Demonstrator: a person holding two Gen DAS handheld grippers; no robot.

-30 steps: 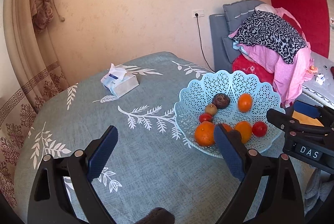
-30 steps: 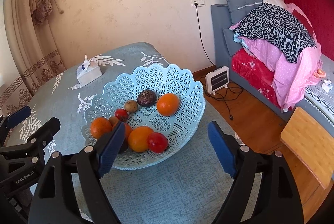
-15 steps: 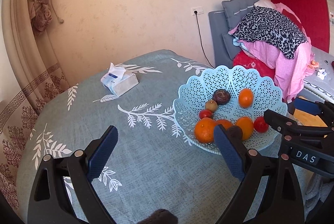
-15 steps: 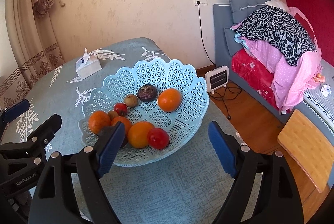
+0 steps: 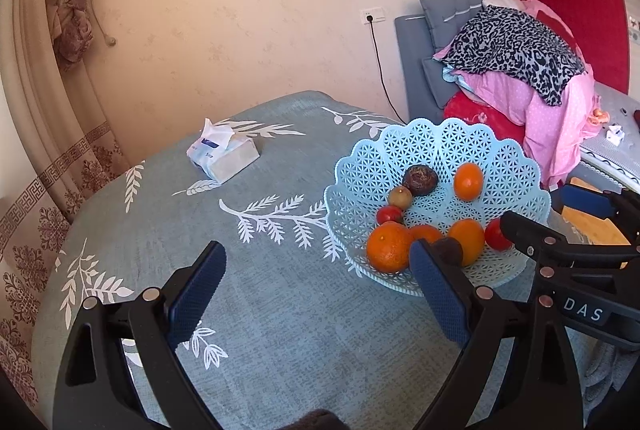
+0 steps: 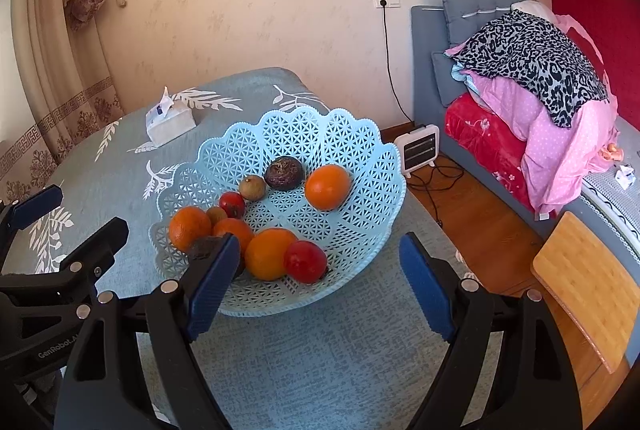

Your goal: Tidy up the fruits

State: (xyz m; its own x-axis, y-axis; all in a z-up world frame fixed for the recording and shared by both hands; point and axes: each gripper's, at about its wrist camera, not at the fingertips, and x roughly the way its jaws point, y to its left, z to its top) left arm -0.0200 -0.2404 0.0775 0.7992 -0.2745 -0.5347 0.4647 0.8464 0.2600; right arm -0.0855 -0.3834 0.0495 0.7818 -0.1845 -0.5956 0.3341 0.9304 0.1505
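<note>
Tongs, left (image 5: 316,294): black frame, blue ribbed pads, spread wide and empty, hovering over the grey-blue leaf-print cloth of the table (image 5: 280,330).

Left wrist view. Pale blue openwork plastic basket (image 5: 516,165) stands right of centre on the table; one second back it sat slightly larger and nearer in frame, so these tongs have drawn back a little. Contents unchanged: large orange (image 5: 389,246) at the near rim, two further oranges behind the right pad, one orange (image 5: 468,181) toward the far side, dark wrinkled round fruit (image 5: 419,179), small brownish fruit (image 5: 400,196), small red fruit (image 5: 389,214), red fruit (image 5: 496,234) by the right tongs (image 5: 556,216). White tissue pack (image 5: 224,158) lies well apart on the left.

Right wrist view. Right tongs (image 6: 320,286) likewise wide and empty, low before the basket (image 6: 360,149), which fills more of the frame than a second ago: an approach. Red fruit (image 6: 305,261) and neighbouring orange (image 6: 269,253) lie just beyond the gap.

Assessment: all fruit is in the basket and none gripped; the right side looks set to make the next pick.
</note>
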